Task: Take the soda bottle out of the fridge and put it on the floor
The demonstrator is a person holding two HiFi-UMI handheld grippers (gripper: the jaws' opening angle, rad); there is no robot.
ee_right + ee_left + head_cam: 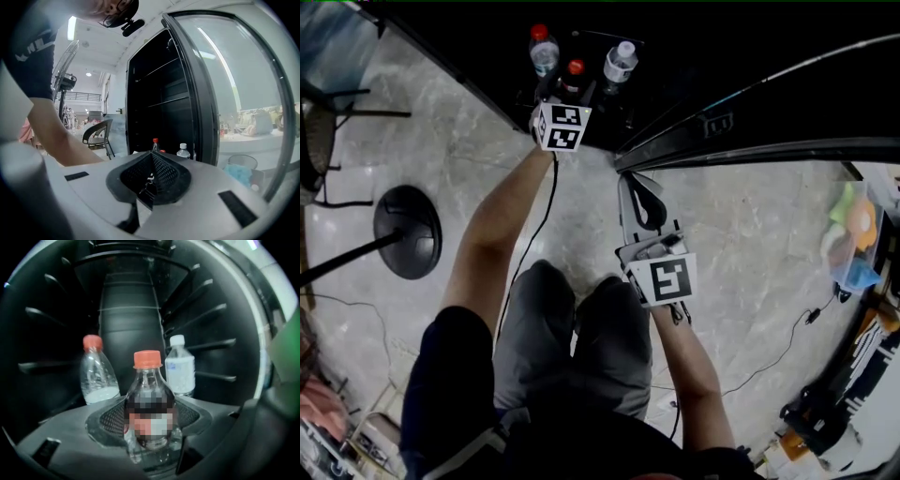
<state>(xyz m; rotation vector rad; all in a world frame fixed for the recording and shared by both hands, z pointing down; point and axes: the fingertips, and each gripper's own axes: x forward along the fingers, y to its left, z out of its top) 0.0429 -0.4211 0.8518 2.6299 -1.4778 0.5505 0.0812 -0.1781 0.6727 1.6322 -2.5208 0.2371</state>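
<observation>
The soda bottle [149, 399], dark with an orange-red cap, stands upright at the front of the fridge's bottom shelf [609, 117]. From above I see its cap [574, 68] just past my left gripper's marker cube. The left gripper [150, 434] [566, 94] reaches into the fridge with its jaws spread wide either side of the bottle's lower body; I see no pad pressing on it. My right gripper [643, 197] [152, 176] hovers over the floor outside the fridge, its mesh pads together with nothing between them.
Behind the soda stand a red-capped clear bottle [96, 376] with a little white liquid and a white-capped water bottle [180, 369]. The open fridge door [750, 145] swings out on the right. A fan base [408, 232] sits left, a cable [534, 244] trails across the floor, and clutter [853, 239] lies at the right.
</observation>
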